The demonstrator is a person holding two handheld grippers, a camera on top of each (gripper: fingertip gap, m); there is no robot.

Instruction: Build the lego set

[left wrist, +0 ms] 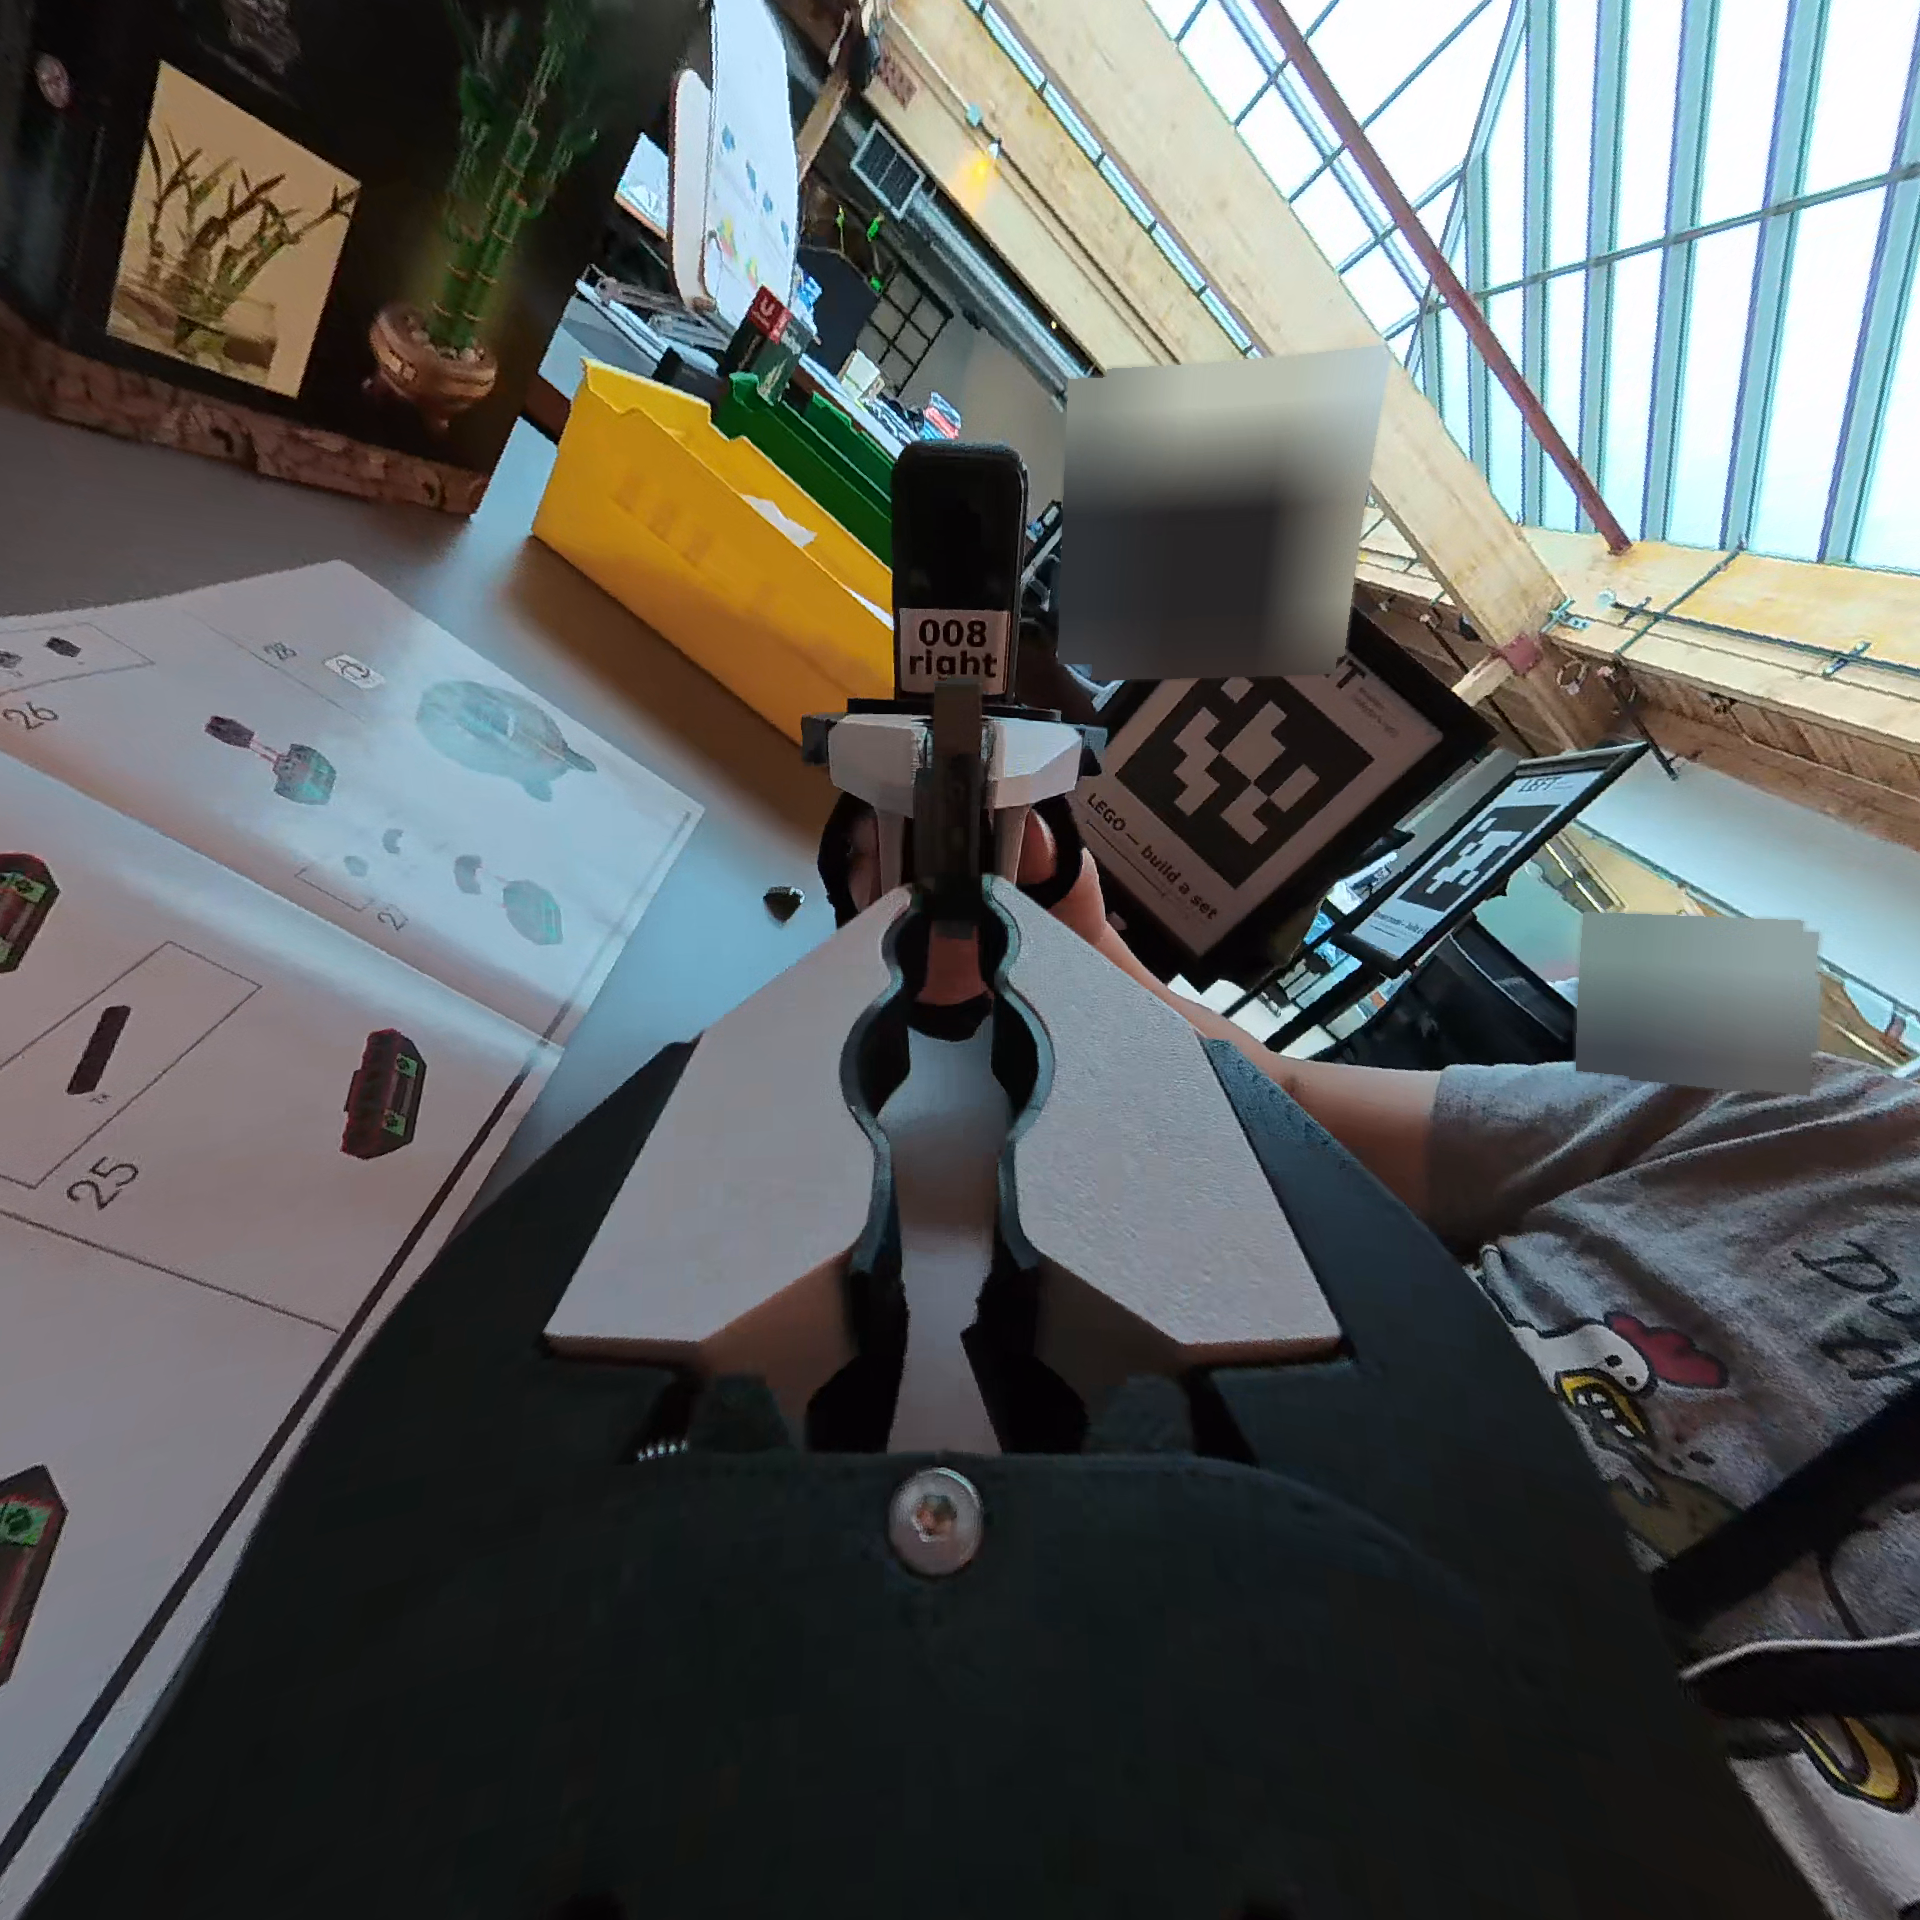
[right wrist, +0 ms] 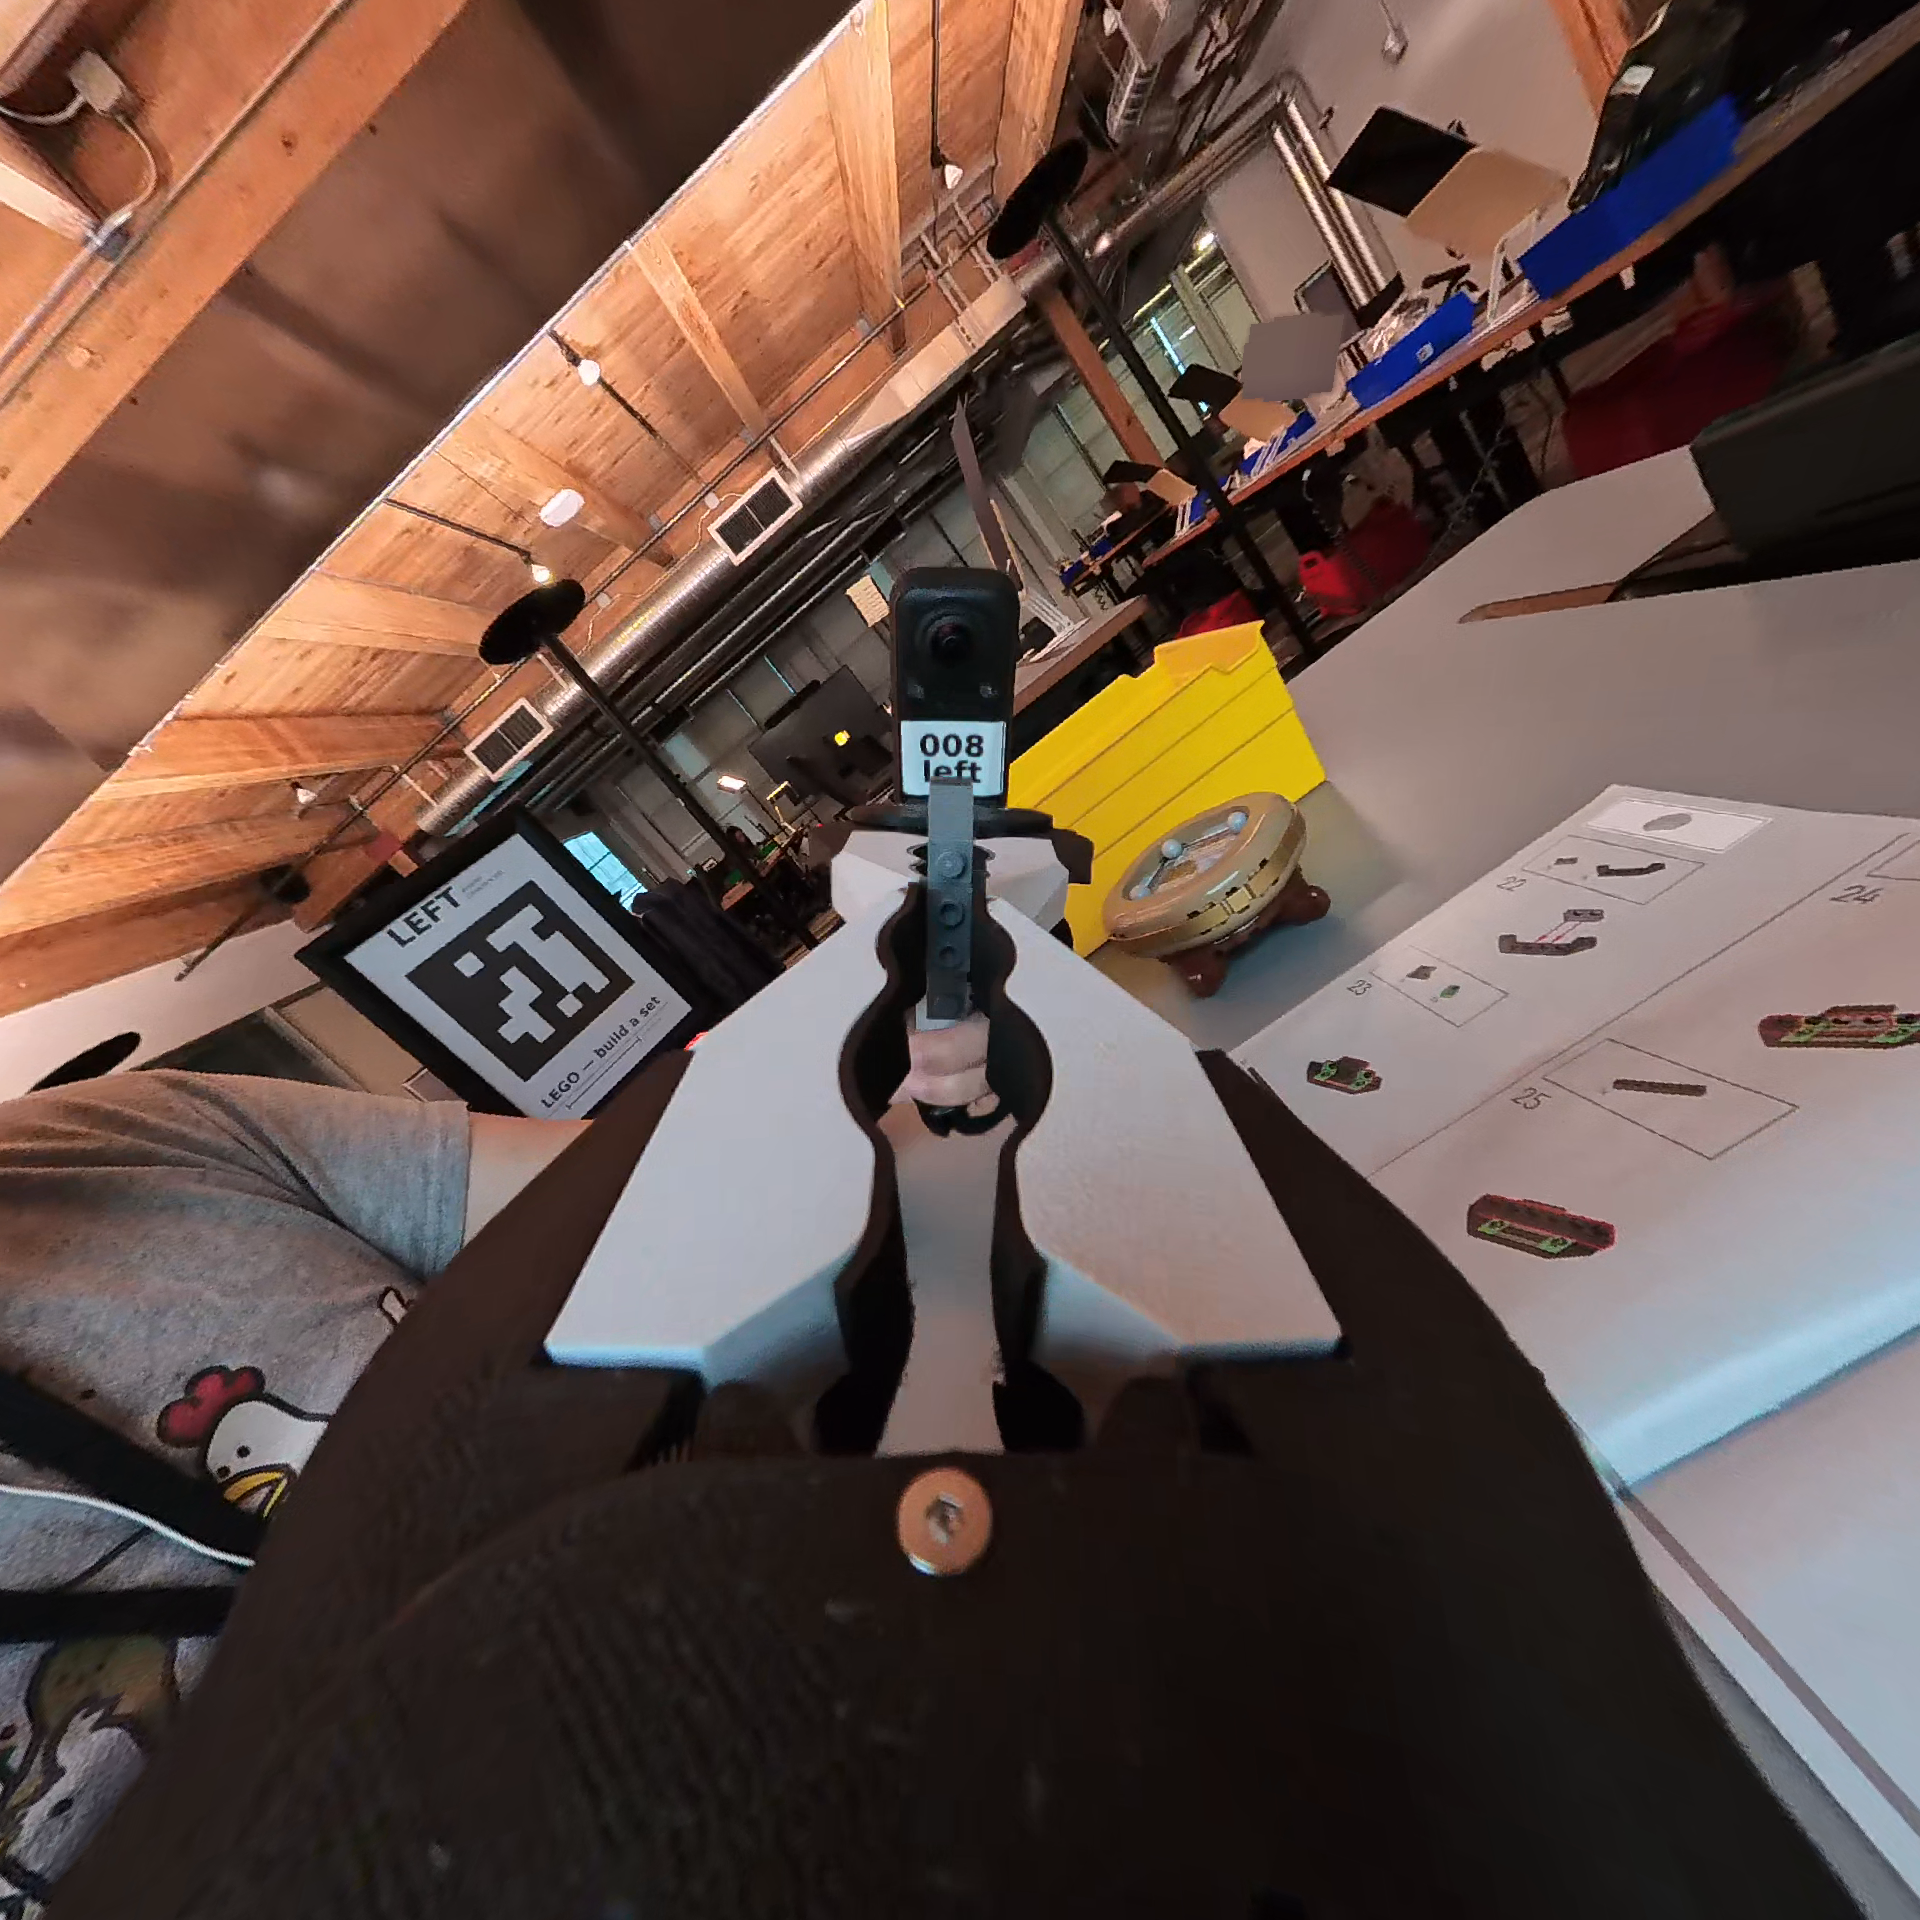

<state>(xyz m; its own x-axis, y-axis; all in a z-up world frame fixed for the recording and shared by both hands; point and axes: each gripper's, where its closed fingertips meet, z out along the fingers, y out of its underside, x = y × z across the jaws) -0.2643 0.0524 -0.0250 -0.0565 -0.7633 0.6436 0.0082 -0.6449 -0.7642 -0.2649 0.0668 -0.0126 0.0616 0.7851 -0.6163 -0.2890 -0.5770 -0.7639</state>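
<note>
My left gripper [left wrist: 948, 914] and my right gripper [right wrist: 948, 909] face each other tip to tip above the table. A long, thin dark grey Lego plate [left wrist: 948, 821] is clamped between both pairs of fingers, one end in each. Its studs show in the right wrist view [right wrist: 951, 935]. The right gripper [left wrist: 948, 779] shows opposite in the left wrist view, and the left gripper [right wrist: 951, 857] in the right wrist view. A round tan build on brown feet [right wrist: 1205, 883] stands on the table. A small dark piece [left wrist: 781, 900] lies loose by the booklet.
The open instruction booklet [left wrist: 312, 935] lies flat on the grey table [left wrist: 665, 935]. A yellow bin [left wrist: 707, 561] and a green bin [left wrist: 821, 436] stand behind it, with the set's box [left wrist: 239, 229] beside them. Two framed marker signs [left wrist: 1247, 790] stand near a person in a grey shirt [left wrist: 1662, 1247]. Less than 4 cm separates the two grippers' tips.
</note>
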